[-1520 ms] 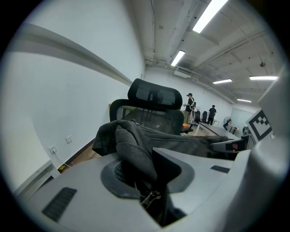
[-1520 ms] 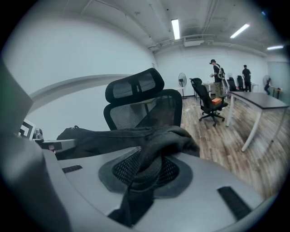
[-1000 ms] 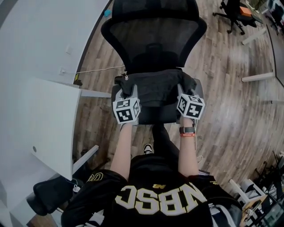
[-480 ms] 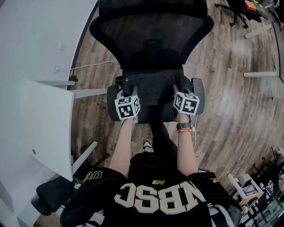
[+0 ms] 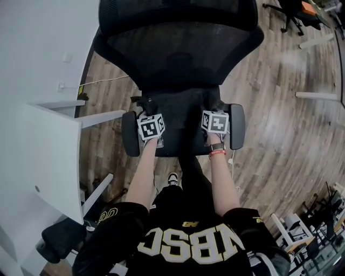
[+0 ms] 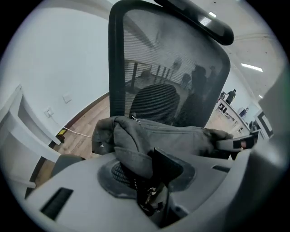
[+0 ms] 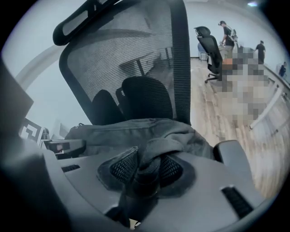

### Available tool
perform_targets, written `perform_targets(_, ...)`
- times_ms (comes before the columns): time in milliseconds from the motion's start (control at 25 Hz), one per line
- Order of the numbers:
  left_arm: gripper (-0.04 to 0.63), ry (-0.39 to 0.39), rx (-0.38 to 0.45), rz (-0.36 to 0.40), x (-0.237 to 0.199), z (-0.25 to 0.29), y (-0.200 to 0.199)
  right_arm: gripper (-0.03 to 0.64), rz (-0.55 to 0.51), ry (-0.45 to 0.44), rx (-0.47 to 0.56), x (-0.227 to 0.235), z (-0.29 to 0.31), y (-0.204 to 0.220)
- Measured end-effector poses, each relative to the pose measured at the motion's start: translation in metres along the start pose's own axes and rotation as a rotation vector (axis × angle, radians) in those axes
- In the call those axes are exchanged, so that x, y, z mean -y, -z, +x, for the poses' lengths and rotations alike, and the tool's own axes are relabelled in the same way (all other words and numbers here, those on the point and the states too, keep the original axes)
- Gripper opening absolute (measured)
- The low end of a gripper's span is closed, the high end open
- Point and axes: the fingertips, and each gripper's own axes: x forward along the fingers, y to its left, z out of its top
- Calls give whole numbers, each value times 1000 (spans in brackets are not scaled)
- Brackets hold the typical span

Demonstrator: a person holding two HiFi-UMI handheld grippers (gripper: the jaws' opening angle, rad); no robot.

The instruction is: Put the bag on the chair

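A dark grey fabric bag (image 5: 180, 105) lies across the seat of a black mesh-back office chair (image 5: 178, 48), close to the backrest. My left gripper (image 5: 146, 110) holds the bag's left end and my right gripper (image 5: 213, 105) its right end. In the left gripper view a fold of the bag (image 6: 172, 136) with a zipper pull sits between the jaws of the left gripper (image 6: 145, 176). In the right gripper view a bunched fold of the bag (image 7: 131, 131) is pinched between the mesh pads of the right gripper (image 7: 147, 174). Both pairs of jaws are opening, with cloth still touching the pads.
The chair's armrests (image 5: 129, 135) (image 5: 236, 126) flank the grippers. A white desk (image 5: 48, 151) stands at the left, with a cable (image 5: 102, 81) on the wooden floor behind it. Other office chairs (image 5: 285, 11) stand far right. People (image 7: 225, 31) stand in the distance.
Both grippers have gone down and forward with the bag, which now rests on the seat near the backrest. The grippers look smaller and closer together.
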Motion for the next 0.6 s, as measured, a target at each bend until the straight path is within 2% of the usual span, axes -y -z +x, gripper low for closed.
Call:
perform_targets(320, 170, -26, -77, -28, -10, 59, 20, 120, -28, 19, -57, 26, 66, 2)
perform_targets(480, 203, -20, -59, -15, -11, 83, 18, 125, -18, 34, -33, 39, 88, -4)
perform_targets(520, 213, -18, -53, -21, -12, 86, 15, 143, -17, 26, -29, 40, 91, -5)
perform_targets(600, 273, -13, -48, -45, -15, 92, 11, 201, -20, 12, -28, 43, 96, -6)
